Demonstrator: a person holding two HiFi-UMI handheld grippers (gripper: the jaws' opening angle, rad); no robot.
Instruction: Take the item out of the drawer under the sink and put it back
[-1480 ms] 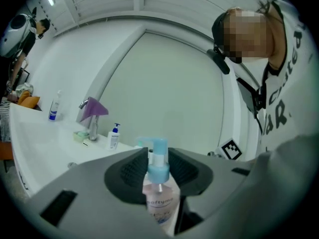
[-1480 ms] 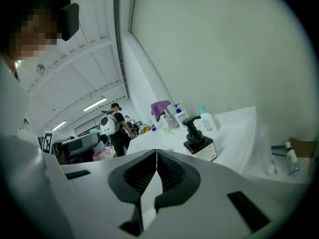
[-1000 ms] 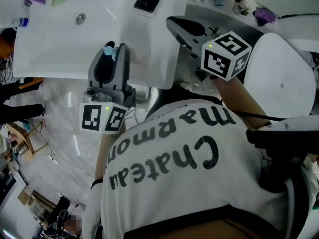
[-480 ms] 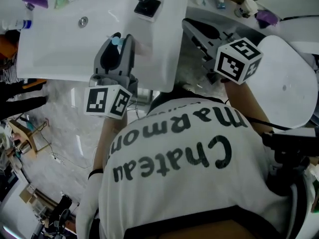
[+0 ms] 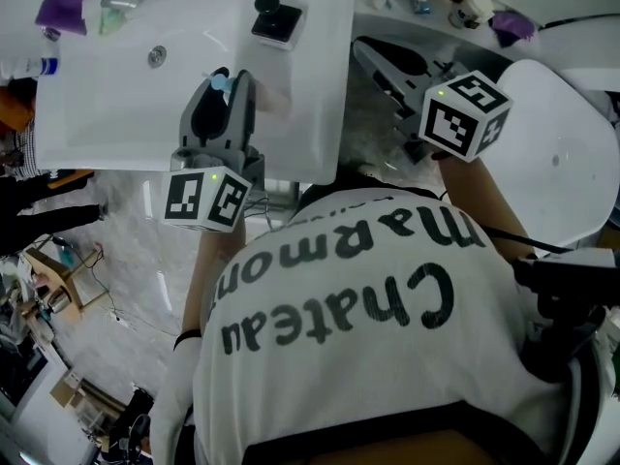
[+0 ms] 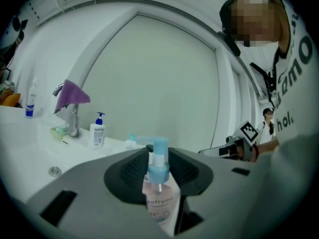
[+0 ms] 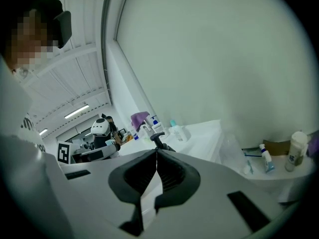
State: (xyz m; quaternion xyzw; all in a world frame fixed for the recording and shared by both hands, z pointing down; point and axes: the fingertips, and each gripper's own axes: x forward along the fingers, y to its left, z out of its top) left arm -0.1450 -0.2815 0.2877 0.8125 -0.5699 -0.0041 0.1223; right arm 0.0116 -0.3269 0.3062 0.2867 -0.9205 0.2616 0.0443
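Left hand-held gripper (image 5: 225,85) grips a pump bottle (image 6: 160,193) between its jaws. The bottle has a clear body of pinkish liquid. Its pale blue pump head stands upright above the pads, with the spout turned to 9 o'clock in the left gripper view. In the head view this gripper sits at 11 o'clock, over the right part of the white sink (image 5: 107,114), and points to 12 o'clock. The bottle's blue top shows right at the jaw tips. The drain (image 5: 155,56) lies at 10 o'clock from the gripper. A black pump dispenser (image 5: 276,13) stands on the sink's rim at 1 o'clock from it, near but apart.

Right hand-held gripper (image 7: 156,156) has its jaws pressed together with nothing between them. In the head view it is at 1 o'clock, off the sink's right edge, and points to 10 o'clock.

A purple cloth (image 6: 70,94) hangs over the tap (image 6: 74,123). A white bottle (image 6: 98,133) with a blue pump stands just beside the tap, at its 3 o'clock.
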